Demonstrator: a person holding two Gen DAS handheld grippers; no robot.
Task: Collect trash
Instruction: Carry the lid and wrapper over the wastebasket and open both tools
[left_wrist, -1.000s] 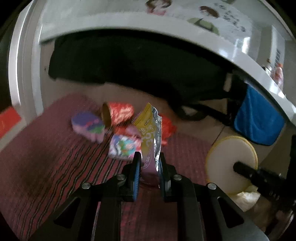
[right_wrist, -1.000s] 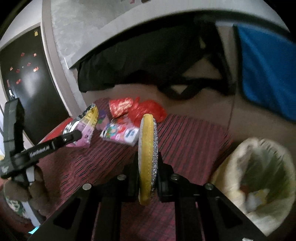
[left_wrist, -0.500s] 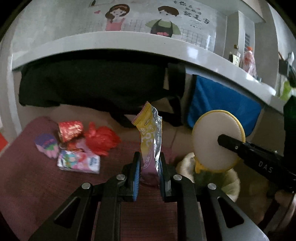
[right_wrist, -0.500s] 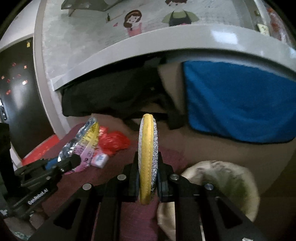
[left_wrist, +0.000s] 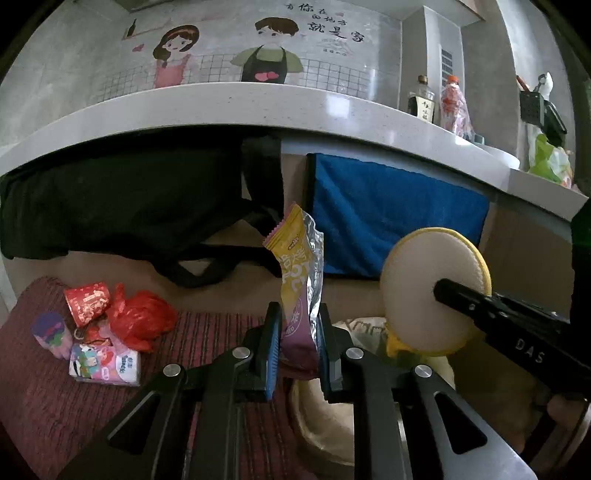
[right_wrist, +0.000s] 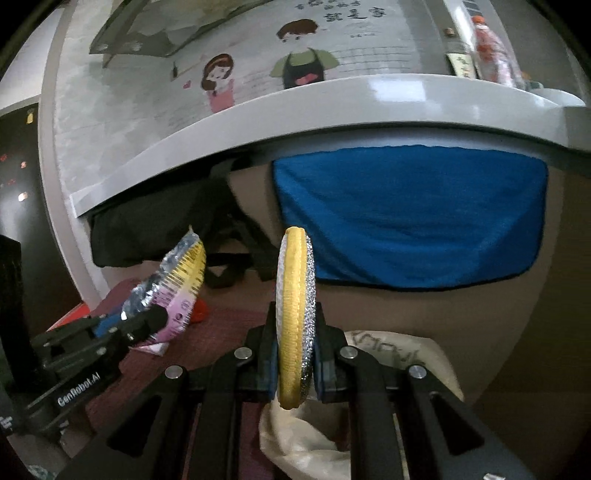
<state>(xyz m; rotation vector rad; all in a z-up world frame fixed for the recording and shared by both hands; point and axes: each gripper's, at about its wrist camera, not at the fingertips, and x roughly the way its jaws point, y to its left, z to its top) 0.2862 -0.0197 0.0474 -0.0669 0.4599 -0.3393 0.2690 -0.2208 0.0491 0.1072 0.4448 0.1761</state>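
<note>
Both grippers loaded: left gripper (left_wrist: 295, 354) w/ snack wrapper (left_wrist: 299, 280), right gripper (right_wrist: 295, 358) w/ round scrubber (right_wrist: 295, 317).

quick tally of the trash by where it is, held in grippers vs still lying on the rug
Held in grippers: 2, snack wrapper in the left gripper, round yellow pad in the right gripper
On the rug: 4, red cup, red bag, purple packet, tissue pack
Total: 6

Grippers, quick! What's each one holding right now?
Left gripper: closed on the yellow and purple snack wrapper.
Right gripper: closed on the round yellow scrub pad.
</note>
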